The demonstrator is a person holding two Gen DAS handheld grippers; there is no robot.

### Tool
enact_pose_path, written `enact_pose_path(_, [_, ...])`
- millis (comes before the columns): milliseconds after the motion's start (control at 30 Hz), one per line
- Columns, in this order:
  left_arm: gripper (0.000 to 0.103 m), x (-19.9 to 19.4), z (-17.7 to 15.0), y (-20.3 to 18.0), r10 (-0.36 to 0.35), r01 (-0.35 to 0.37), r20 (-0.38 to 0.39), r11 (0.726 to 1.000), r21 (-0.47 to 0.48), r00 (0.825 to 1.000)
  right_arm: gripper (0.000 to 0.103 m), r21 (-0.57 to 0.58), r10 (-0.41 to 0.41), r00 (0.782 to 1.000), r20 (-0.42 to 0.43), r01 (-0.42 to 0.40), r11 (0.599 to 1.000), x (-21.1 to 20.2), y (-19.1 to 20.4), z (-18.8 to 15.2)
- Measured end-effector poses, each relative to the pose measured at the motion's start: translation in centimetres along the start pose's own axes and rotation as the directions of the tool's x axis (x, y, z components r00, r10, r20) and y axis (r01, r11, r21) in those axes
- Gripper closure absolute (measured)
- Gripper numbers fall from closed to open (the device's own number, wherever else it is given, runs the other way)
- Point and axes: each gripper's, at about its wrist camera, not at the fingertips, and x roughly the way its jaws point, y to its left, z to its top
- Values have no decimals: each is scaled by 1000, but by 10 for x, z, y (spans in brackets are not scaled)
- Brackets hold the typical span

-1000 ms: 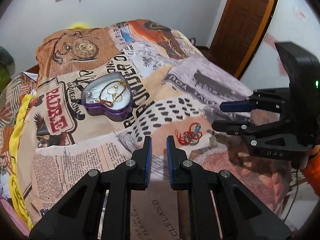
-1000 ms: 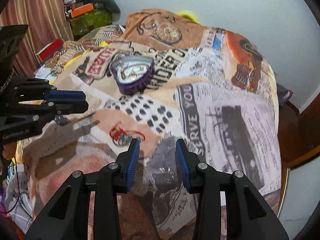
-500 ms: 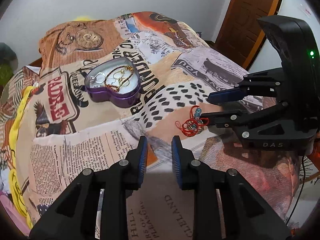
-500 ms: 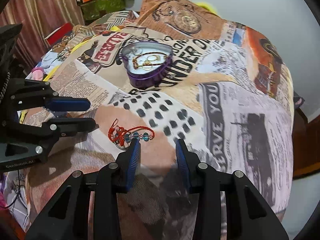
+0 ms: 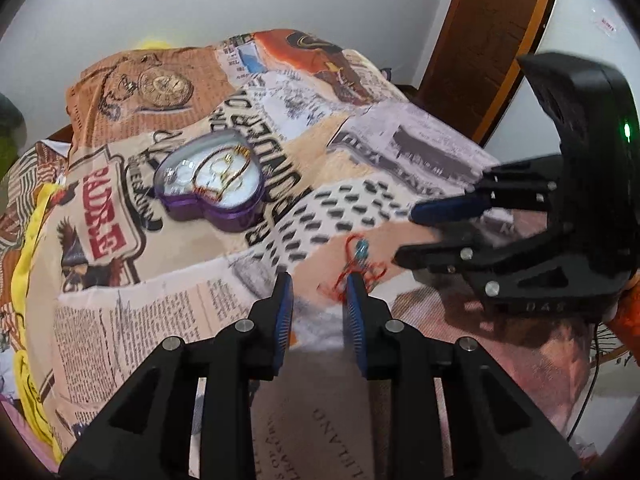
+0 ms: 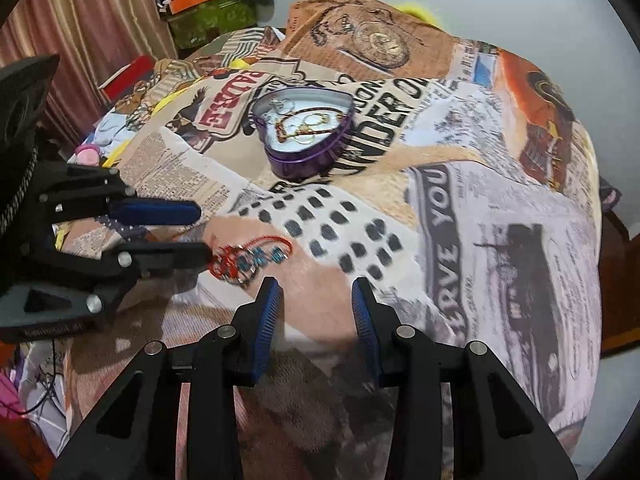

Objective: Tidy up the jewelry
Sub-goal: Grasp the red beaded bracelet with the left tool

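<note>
A red cord bracelet with blue beads (image 5: pixel 358 260) lies on the printed bedspread, also in the right wrist view (image 6: pixel 248 260). A purple heart-shaped tin (image 5: pixel 212 186) holding gold jewelry stands farther back on the bed, and also shows in the right wrist view (image 6: pixel 306 132). My left gripper (image 5: pixel 318 284) is open, its right fingertip at the bracelet's near edge. My right gripper (image 6: pixel 314 290) is open and empty, just right of the bracelet. Each gripper shows in the other's view, the right one (image 5: pixel 412 236) and the left one (image 6: pixel 200 232) both next to the bracelet.
The bed is covered by a newspaper-print spread (image 6: pixel 460 220). A wooden door (image 5: pixel 492 36) stands at the right. Boxes and clutter (image 6: pixel 200 4) sit by a curtain beyond the bed's far left. Cables (image 5: pixel 592 364) hang near the bed edge.
Both grippers have moved in toward the red bracelet and now flank it. My left gripper's jaws have opened wider. The tin has not moved.
</note>
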Motion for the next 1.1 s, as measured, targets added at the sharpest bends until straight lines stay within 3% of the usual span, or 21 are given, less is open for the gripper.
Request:
enact_pose_path(167, [76, 3, 17, -16, -27, 27, 9, 999, 26, 1000, 69, 33, -14, 1000, 13, 13, 999, -10, -11, -9])
enact_pose_path(367, [77, 33, 28, -20, -37, 39, -72, 999, 23, 997, 69, 84, -7, 1000, 27, 5, 996, -16, -24, -18])
enact_pose_path(567, [98, 43, 32, -12, -101, 100, -90, 995, -26, 991, 69, 100, 0, 999, 46, -4, 995, -22, -27, -24])
enact_pose_path(767, [98, 23, 34, -3, -119, 116, -35, 991, -71, 992, 69, 93, 16, 999, 51, -20, 995, -26, -20, -24])
enact_pose_path(1100, [98, -38, 27, 16, -5, 12, 95, 998, -66, 995, 69, 13, 46, 997, 59, -47, 999, -18, 15, -3])
